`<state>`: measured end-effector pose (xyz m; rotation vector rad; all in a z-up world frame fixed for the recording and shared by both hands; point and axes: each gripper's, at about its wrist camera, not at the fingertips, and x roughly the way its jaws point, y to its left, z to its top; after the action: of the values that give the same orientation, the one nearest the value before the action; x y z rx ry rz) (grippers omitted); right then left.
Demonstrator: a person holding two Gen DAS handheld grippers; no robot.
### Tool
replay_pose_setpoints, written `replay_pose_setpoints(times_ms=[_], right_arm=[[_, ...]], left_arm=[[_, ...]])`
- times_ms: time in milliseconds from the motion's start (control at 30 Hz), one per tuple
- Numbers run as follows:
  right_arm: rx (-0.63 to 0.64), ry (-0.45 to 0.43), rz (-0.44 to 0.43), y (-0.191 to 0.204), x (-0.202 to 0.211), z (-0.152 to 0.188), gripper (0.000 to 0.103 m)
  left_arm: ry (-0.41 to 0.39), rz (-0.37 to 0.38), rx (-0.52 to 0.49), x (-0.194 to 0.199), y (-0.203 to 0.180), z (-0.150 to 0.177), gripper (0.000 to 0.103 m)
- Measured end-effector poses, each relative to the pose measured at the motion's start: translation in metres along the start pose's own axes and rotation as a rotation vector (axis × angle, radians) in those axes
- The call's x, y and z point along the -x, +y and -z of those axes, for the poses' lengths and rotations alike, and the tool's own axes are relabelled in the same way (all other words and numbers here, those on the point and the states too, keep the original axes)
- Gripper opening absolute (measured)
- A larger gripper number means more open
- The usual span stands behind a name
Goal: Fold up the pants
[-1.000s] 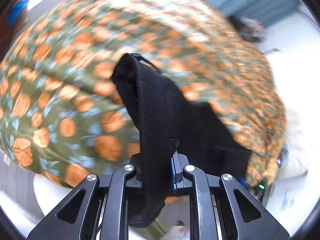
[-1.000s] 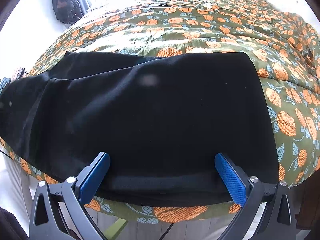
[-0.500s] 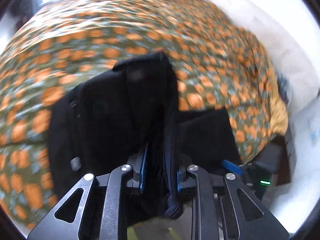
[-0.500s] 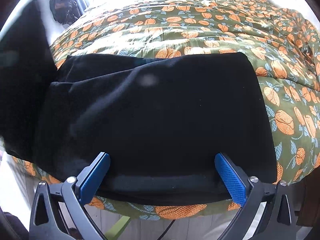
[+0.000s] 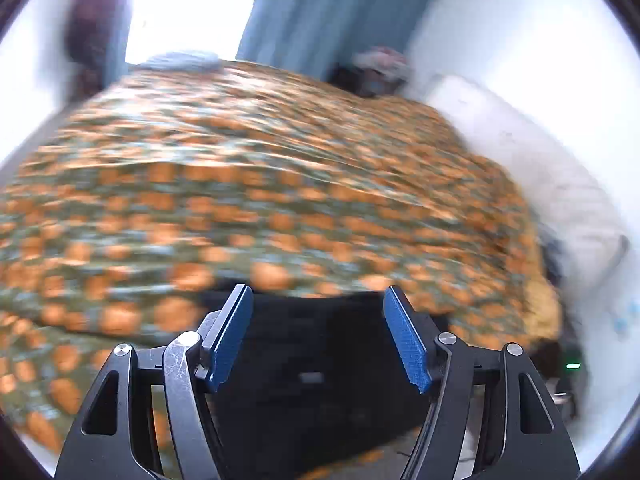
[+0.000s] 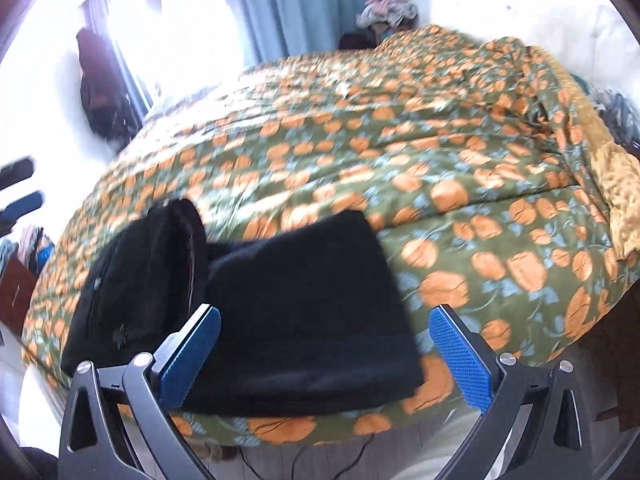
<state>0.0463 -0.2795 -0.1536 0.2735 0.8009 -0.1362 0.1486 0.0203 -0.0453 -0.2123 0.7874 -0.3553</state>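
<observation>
The black pants (image 6: 296, 312) lie folded on the near edge of the bed (image 6: 440, 168), on its green cover with orange print; in the right wrist view they form a broad flat panel, with a second, narrower fold lapped up at its left side, where a zip shows. The right gripper (image 6: 324, 354) hangs above and in front of the garment; its jaws stand wide, the blue pads (image 6: 188, 354) clear of the cloth, the left pad over the seam between the two folds and the right pad out past the panel's right edge, over the cover. In the blurred left wrist view the left gripper (image 5: 318, 336) has its jaws parted, having just been opening; the pants (image 5: 320, 380) show as a dark mass below and between the pads (image 5: 228, 338), but nothing is pinched; the cloth lies on the bed beneath them. A blue curtain (image 6: 312, 4) hangs behind the bed.
</observation>
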Motion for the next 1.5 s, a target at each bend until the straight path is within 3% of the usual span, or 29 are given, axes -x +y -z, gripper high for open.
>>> replay_pose_setpoints(times_ms=[67,100,200,267,300,367,467,633,733,833,967,1167,1367,1500], right_arm=[[0.000,-0.003,-0.052,-0.001,0.002,-0.007,0.103],[0.004,-0.005,-0.100,0.000,0.003,-0.008,0.103],[0.040,0.012,-0.313,0.014,0.003,-0.009,0.103],[0.091,0.064,-0.457,0.029,-0.002,-0.009,0.103],[0.133,0.102,-0.512,0.039,-0.006,-0.008,0.103],[0.217,0.157,-0.546,0.056,-0.013,-0.005,0.103],[0.272,0.200,-0.549,0.069,-0.019,-0.003,0.103],[0.289,0.250,-0.604,0.074,-0.028,-0.001,0.103],[0.342,0.277,-0.582,0.085,-0.033,-0.003,0.103],[0.355,0.214,-0.587,0.091,-0.023,-0.011,0.103],[0.338,0.057,-0.559,0.090,0.000,-0.015,0.103],[0.273,0.109,-0.491,0.076,-0.016,-0.005,0.103],[0.264,-0.032,-0.515,0.062,0.009,-0.010,0.103],[0.285,0.033,-0.501,0.064,-0.001,-0.005,0.103]], left_arm=[[0.020,-0.147,0.006,-0.001,0.028,0.021,0.051],[0.067,-0.183,0.004,-0.008,0.036,0.035,0.041],[0.180,-0.133,0.003,-0.031,0.033,0.071,0.024],[0.240,-0.087,-0.074,-0.054,0.013,0.091,0.024],[0.282,-0.080,-0.126,-0.070,0.001,0.100,0.019],[0.316,-0.120,-0.204,-0.095,-0.016,0.111,0.018],[0.300,-0.123,-0.209,-0.099,-0.023,0.105,0.018],[0.304,-0.130,-0.188,-0.099,-0.013,0.102,0.032],[0.297,-0.129,-0.165,-0.093,-0.010,0.101,0.050],[0.272,-0.110,-0.137,-0.080,-0.009,0.094,0.058],[0.217,-0.123,-0.132,-0.058,-0.004,0.084,0.070],[0.160,-0.176,-0.122,-0.037,0.010,0.069,0.073],[0.141,-0.214,-0.031,-0.031,0.036,0.062,0.076],[0.160,-0.230,0.012,-0.032,0.046,0.065,0.076]])
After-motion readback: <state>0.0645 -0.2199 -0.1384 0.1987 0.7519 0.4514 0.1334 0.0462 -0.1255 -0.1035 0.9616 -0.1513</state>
